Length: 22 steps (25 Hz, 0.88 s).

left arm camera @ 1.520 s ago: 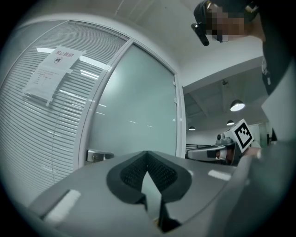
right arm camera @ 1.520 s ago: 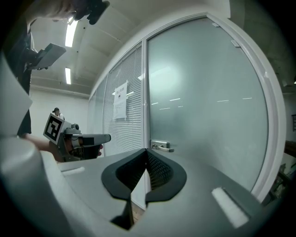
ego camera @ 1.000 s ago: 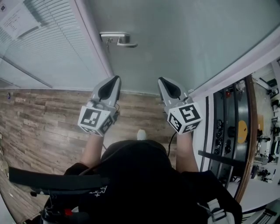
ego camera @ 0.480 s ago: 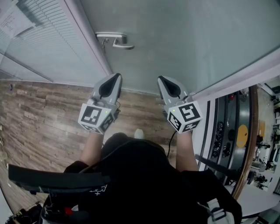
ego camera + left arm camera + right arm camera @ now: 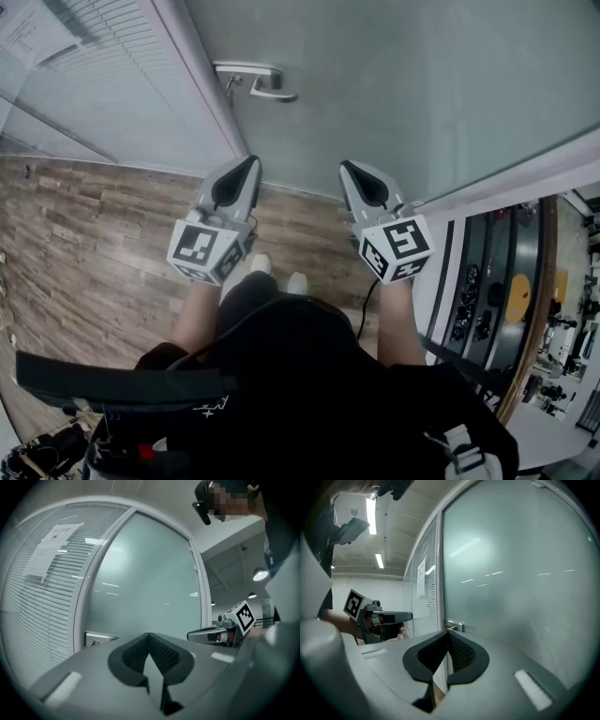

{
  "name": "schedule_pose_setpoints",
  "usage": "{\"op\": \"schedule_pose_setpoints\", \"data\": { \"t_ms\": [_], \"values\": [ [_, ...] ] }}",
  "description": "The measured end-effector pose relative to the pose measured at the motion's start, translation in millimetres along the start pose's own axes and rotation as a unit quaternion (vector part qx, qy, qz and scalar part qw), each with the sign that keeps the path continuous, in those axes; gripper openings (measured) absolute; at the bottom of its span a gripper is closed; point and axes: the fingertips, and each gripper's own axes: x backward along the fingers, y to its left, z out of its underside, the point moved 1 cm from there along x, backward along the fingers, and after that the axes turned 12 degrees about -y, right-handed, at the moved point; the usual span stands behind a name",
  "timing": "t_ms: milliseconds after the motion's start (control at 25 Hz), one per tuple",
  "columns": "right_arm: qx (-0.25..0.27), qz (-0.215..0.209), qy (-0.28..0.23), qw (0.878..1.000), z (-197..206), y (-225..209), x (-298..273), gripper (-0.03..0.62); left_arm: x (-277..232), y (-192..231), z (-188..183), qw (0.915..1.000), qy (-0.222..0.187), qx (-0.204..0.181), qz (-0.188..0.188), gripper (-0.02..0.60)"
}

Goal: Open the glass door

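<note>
Left gripper (image 5: 150,635): fingers closed tip to tip, nothing between them. Right gripper (image 5: 447,633): the same, fingers pressed together, empty. In the head view both sit side by side at frame centre. They point at the glass door (image 5: 403,84) and are short of it, not touching.

Task's thing: the door handle (image 5: 255,82), a metal lever on a plate. It is upper left of centre in the head view, at the door's left edge, directly above the left gripper in the frame. Neither gripper is near it.

Step in hand, my reading: approach to the handle, with the opening not begun. To do it well I would spread one pair of fingers before arriving. I would then come at the lever from its free end, close round the bar, press down, and only then move the door. The other gripper should keep off the glass.

Hard to make out:
- The hinges are out of frame, so I cannot tell push from pull.
- The frosted glass hides what lies behind.
- In the left gripper view the gripper's own body covers most of the handle.
- In the right gripper view the handle is tiny, just above the fingertips.
- The slatted panel (image 5: 103,94) at upper left carries a paper notice (image 5: 23,36), its print unreadable.
</note>
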Motion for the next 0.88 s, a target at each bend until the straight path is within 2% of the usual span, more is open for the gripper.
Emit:
{"op": "schedule_pose_setpoints", "data": {
  "t_ms": [240, 560, 880],
  "values": [
    [-0.003, -0.005, 0.002, 1.0, 1.6, 5.1, -17.8, 0.002, 0.1, 19.9, -2.6, 1.0, 0.001, -0.001, -0.004, 0.0],
    [0.006, 0.014, 0.006, 1.0, 0.5, 2.7, -59.7, 0.003, -20.8, 62.2, -4.7, 0.9999, 0.0, 0.008, 0.013, 0.0],
    [0.016, 0.043, 0.004, 0.999, -7.2, -8.8, -105.1, 0.003, -56.0, 99.1, -3.3, 0.9983, -0.001, 0.025, 0.053, 0.0]
  ]
}}
